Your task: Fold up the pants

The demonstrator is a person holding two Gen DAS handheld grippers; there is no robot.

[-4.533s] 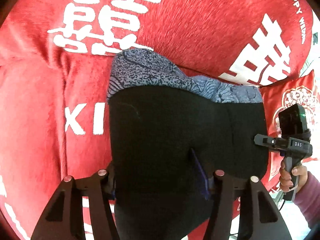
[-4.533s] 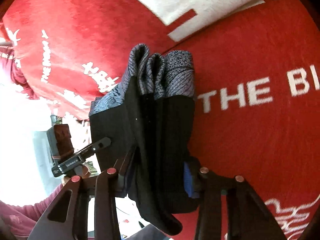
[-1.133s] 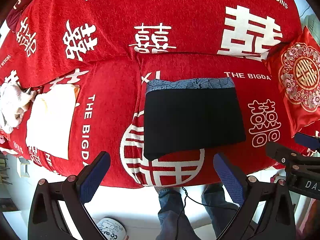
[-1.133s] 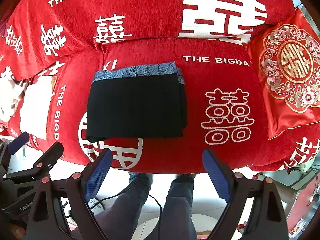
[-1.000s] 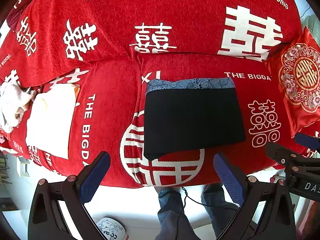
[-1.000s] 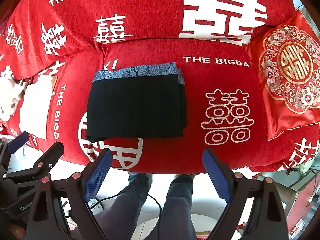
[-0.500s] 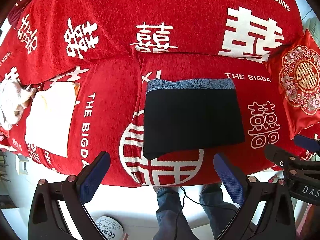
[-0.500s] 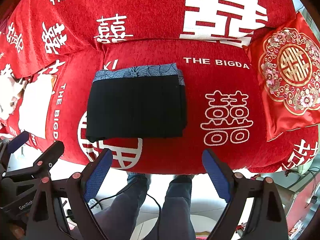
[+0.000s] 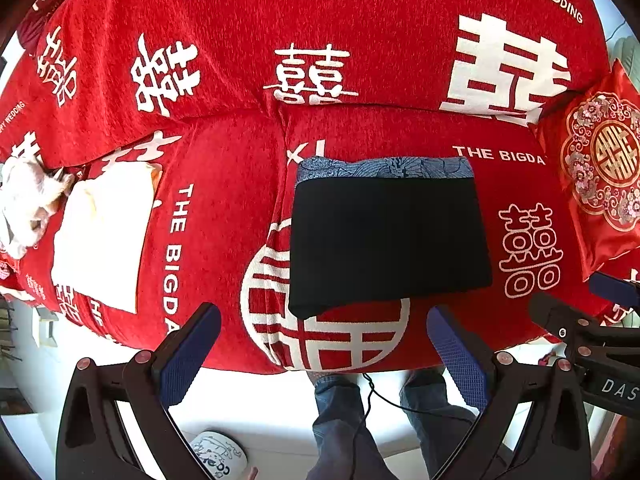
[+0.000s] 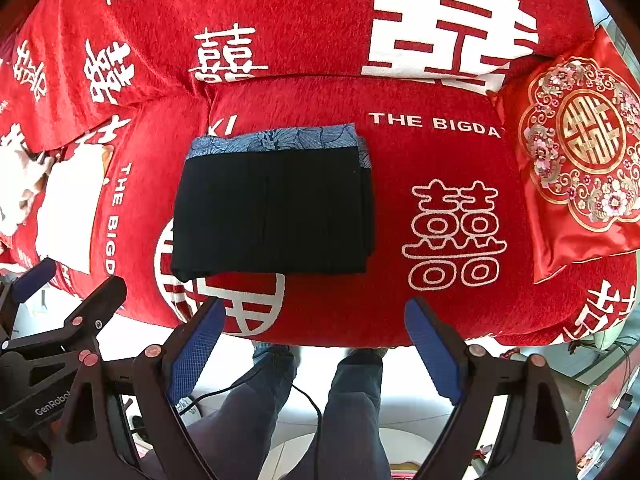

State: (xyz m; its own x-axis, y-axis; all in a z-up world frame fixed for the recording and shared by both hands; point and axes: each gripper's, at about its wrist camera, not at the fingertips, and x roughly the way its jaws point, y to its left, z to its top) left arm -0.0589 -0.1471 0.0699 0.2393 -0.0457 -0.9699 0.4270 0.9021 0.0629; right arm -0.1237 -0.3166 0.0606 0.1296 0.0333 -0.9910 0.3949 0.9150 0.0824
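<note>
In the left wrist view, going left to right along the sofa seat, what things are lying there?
Crumpled white cloth → folded cream garment → folded black pants → embroidered red cushion.

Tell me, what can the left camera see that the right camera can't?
Only the left wrist view shows a patterned slipper on the floor. Only the right wrist view shows the whole embroidered cushion. Both show the folded black pants lying on the red sofa cover, the white folded cloth, and open, empty grippers.
</note>
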